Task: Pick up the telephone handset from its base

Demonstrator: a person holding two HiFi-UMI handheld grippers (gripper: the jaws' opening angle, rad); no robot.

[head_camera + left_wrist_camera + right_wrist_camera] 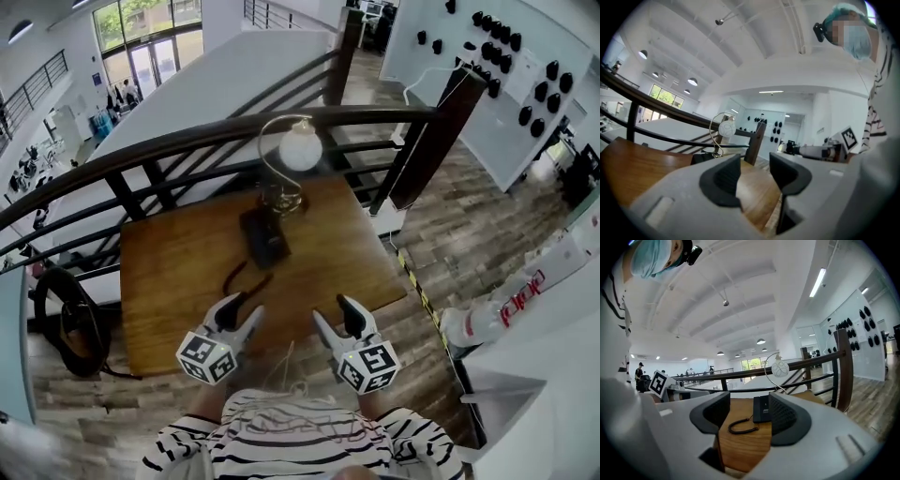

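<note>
You are standing at a wooden table (178, 281) pushed against a dark railing (187, 141) on an upper floor. In the head view, a lamp (298, 148) with a round white shade stands at the far edge. The telephone (265, 236) lies just on your side of the lamp's foot, and its cord (239, 277) curls from there toward you. The left gripper (244, 307) and right gripper (333, 311) hover over the near edge, well apart from the lamp and the telephone, and both are spread.

In the left gripper view, the jaws of the left gripper (754, 161) stand wide apart with only table (637, 159) between them. The lamp (726, 127) sits ahead and to the left of them. The dark shape below the lamp is probably the telephone, though the near jaw hides most of it.

In the right gripper view, the right gripper (749, 403) is wide too and holds nothing. The telephone (761, 408) shows between its jaws, far off below the lamp (780, 367), with the cord (742, 426) looped in front.

Nothing of the task is done yet. The handset seems to rest on its base, untouched. You have the whole job left: the reach toward the lamp, the grip and the lift.
</note>
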